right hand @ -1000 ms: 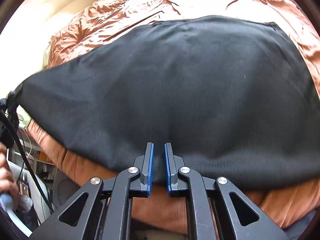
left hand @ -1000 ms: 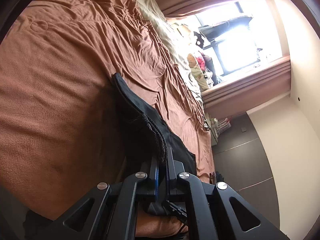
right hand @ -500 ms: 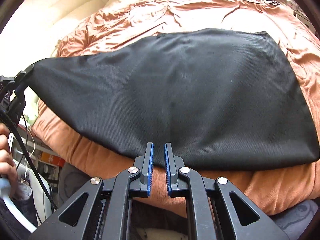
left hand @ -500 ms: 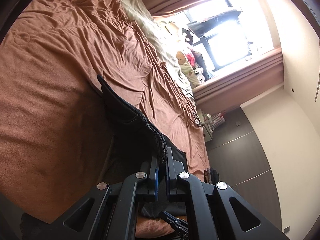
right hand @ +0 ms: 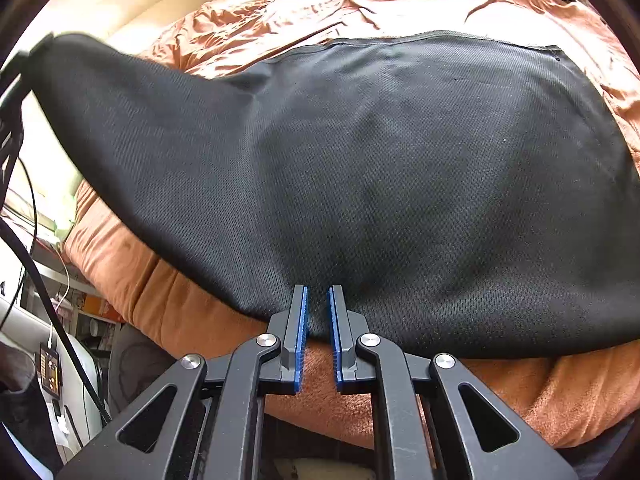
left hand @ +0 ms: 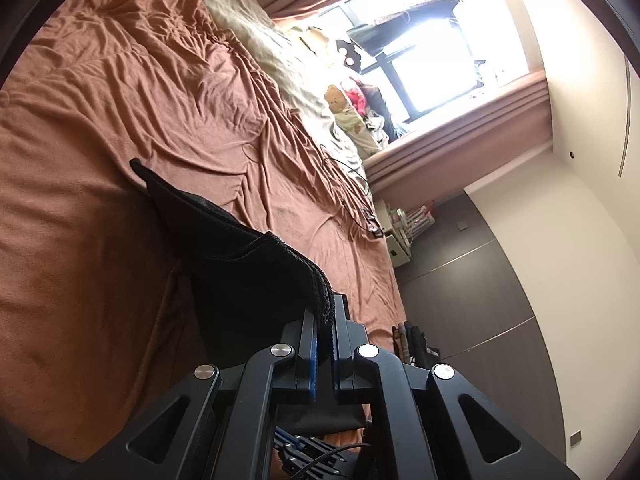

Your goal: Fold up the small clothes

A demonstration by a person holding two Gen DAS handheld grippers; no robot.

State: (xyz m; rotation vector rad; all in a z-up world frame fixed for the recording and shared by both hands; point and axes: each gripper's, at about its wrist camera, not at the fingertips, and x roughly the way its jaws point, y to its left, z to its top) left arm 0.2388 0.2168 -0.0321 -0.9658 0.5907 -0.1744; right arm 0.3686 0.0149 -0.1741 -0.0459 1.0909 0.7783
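A black mesh garment point(right hand: 380, 184) lies spread on the rust-brown bedspread point(right hand: 400, 4). Its left corner is lifted off the bed toward the upper left of the right wrist view. My left gripper point(left hand: 323, 312) is shut on that corner of the black garment point(left hand: 240, 264) and holds it raised above the bed. My right gripper point(right hand: 317, 300) is slightly open and empty, its fingertips at the garment's near edge by the front of the bed.
The brown bedspread point(left hand: 120, 120) is wrinkled, with a cream pillow point(left hand: 256, 28) and soft toys point(left hand: 340, 100) by the window. A cable point(left hand: 352, 184) lies on the bed's far side. Dark wardrobe doors point(left hand: 480, 280) stand beyond. Cables and clutter point(right hand: 52, 320) sit beside the bed.
My left gripper has lifted the garment's corner higher off the bed. My right gripper has moved forward to the garment's near edge, still slightly open.
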